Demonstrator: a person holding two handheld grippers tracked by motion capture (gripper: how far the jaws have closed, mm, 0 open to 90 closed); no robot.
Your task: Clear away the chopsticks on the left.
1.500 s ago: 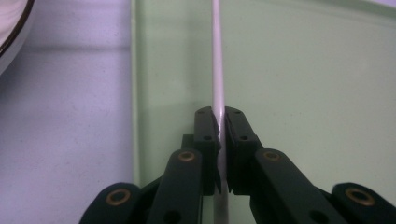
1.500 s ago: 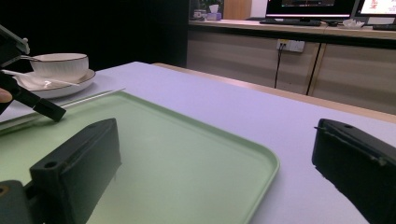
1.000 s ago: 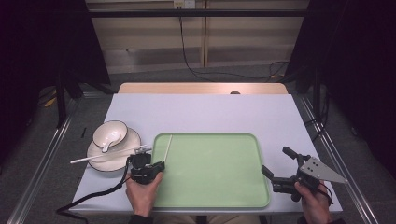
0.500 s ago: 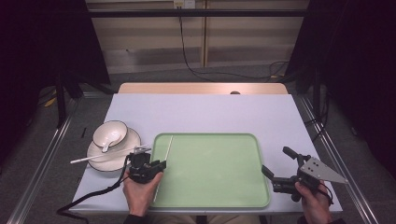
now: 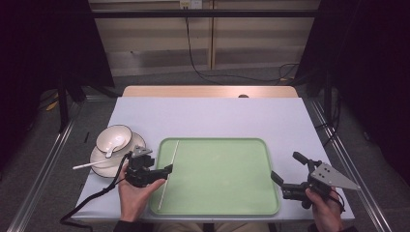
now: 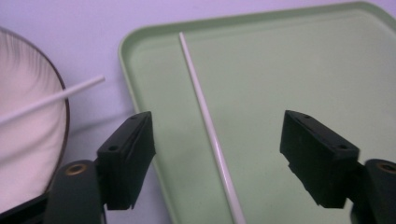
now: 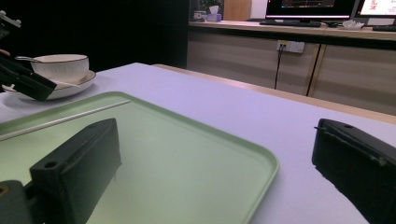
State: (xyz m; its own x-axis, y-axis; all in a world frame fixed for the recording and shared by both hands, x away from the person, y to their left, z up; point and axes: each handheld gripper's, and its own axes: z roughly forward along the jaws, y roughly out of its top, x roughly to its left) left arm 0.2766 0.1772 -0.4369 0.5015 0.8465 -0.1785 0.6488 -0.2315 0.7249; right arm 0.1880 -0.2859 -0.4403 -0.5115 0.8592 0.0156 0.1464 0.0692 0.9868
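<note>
A thin white chopstick [image 5: 171, 164] lies along the left side of the green tray [image 5: 217, 141]. My left gripper [image 5: 155, 159] hovers just above it, and its jaws have just been opening. In the left gripper view the chopstick [image 6: 205, 116] runs between the spread jaws of that gripper [image 6: 219, 140], touching neither. A second white chopstick [image 5: 89, 165] rests across the plate [image 5: 104, 169] to the left. My right gripper [image 5: 285, 166] is open and empty at the tray's right edge; the right gripper view shows its jaws [image 7: 219, 154] over the tray rim [image 7: 266, 163].
A white bowl [image 5: 114, 138] with a spoon [image 5: 112, 147] in it sits on the plate at the table's left. A cable trails from the left gripper off the front edge. The pale table top [image 5: 217, 116] stretches beyond the tray.
The left gripper's jaws have opened off the chopstick, which now lies loose in the tray, and the hand has lifted slightly. The right gripper has stayed put.
</note>
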